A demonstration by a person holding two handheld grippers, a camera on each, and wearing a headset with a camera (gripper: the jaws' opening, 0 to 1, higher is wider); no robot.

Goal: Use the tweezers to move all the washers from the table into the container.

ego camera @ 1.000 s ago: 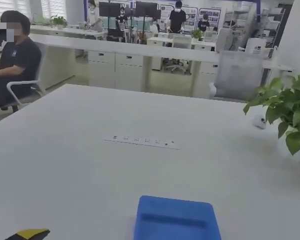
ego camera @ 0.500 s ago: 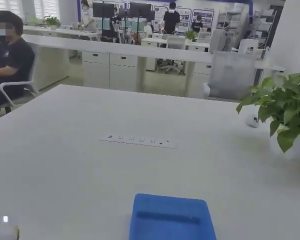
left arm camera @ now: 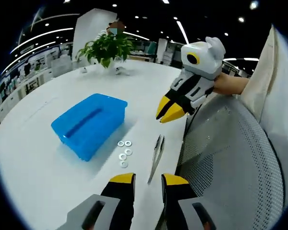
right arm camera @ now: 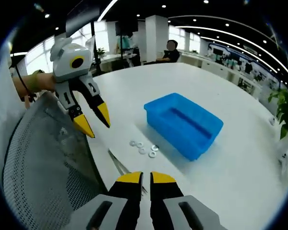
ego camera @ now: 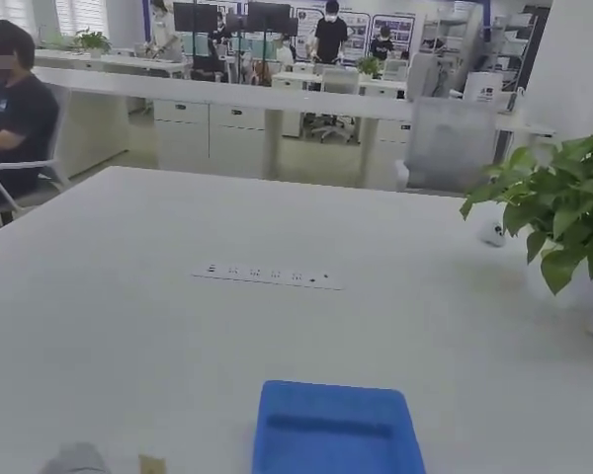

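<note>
Left gripper (left arm camera: 149, 180) hovered with fingers spread, right gripper (right arm camera: 145, 178) with fingers pressed almost together, near tweezers (left arm camera: 157, 153) and washers (left arm camera: 124, 152) beside the blue container (left arm camera: 89, 123) on the counter (left arm camera: 38, 167).

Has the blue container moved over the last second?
No. The blue container holds the same offset, nearer than and slightly right of the socket strip; only the camera has shifted.
</note>
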